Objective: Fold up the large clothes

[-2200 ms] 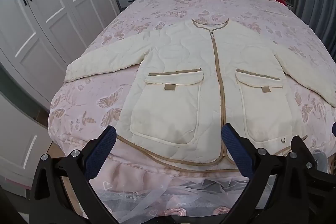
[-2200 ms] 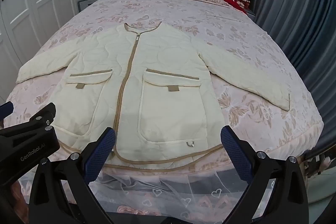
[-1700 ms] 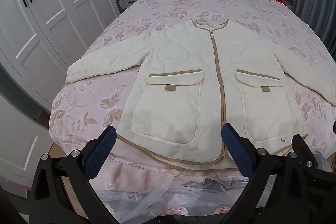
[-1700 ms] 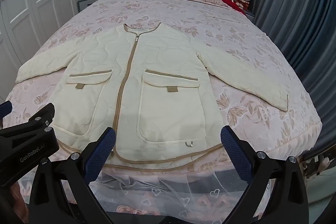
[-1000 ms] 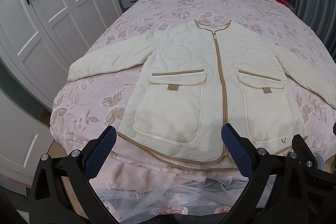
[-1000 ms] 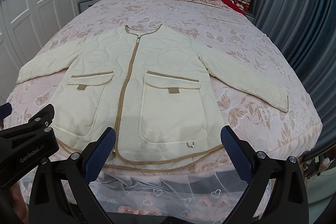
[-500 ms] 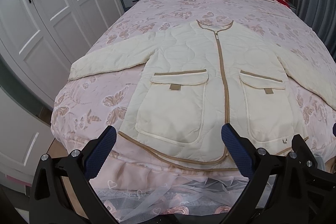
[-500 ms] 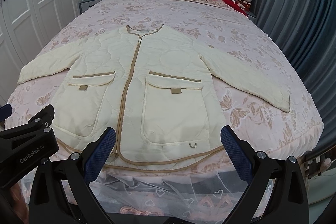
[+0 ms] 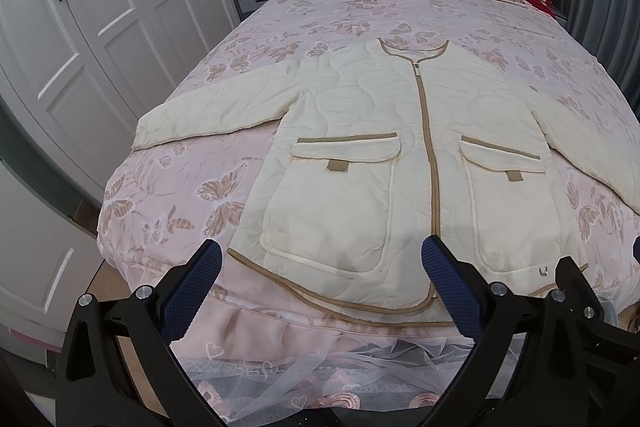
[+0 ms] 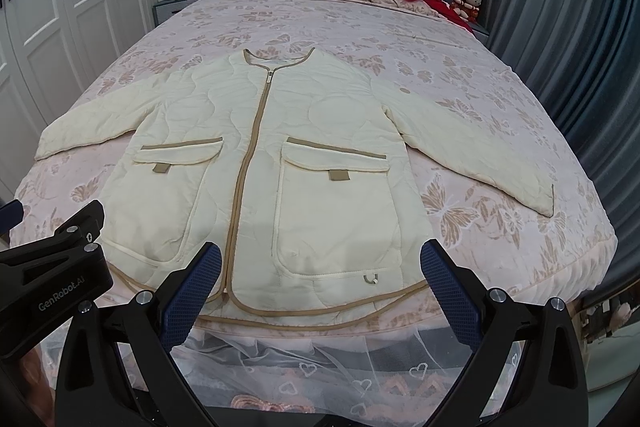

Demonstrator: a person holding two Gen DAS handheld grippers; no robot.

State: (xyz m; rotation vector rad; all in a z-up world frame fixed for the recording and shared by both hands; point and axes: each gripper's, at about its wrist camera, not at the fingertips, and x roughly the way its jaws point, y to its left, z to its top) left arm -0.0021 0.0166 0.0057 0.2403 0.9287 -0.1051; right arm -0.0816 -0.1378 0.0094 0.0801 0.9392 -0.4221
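Left gripper [image 9: 320, 267] level and facing forward, jaws spread wide with nothing between the blue-padded fingers [image 9: 192, 291]. Right gripper [image 10: 320, 267] in the same pose, jaws equally wide and empty; the two grippers are held side by side, the left one's black frame showing at the right view's left edge.

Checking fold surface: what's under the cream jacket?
The cream jacket lies flat on a pink butterfly-print bedspread. Whatever is directly beneath its body is covered.
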